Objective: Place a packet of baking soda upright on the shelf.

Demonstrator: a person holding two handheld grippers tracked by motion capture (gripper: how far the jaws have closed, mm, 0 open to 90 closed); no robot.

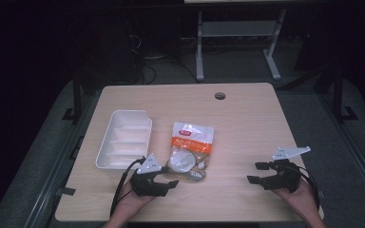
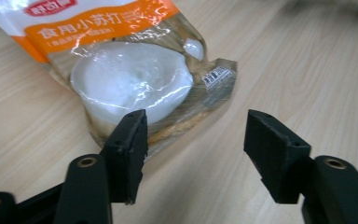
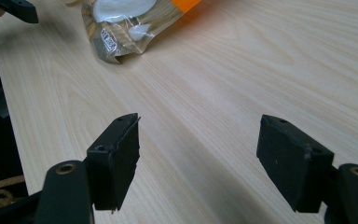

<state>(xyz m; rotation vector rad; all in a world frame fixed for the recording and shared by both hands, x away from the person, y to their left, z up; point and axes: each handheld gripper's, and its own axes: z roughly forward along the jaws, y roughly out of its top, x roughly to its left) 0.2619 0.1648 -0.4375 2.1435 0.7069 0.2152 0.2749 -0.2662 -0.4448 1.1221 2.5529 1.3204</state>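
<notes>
Pouch (image 1: 190,150) edge just beyond spread left hand-held gripper (image 1: 172,179); right hand-held gripper (image 1: 255,173) spread over bare table (image 1: 247,118)

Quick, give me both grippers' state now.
Left gripper: open, empty, at the bag's near edge.
Right gripper: open, empty, over the table.

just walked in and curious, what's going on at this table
A person holds a two-jaw gripper in each hand over a wooden table. The left gripper is open, right at the near end of a clear and orange bag of white powder, not gripping it. The right gripper is open too, off over bare wood. A white divided tray sits left of the bag.
</notes>
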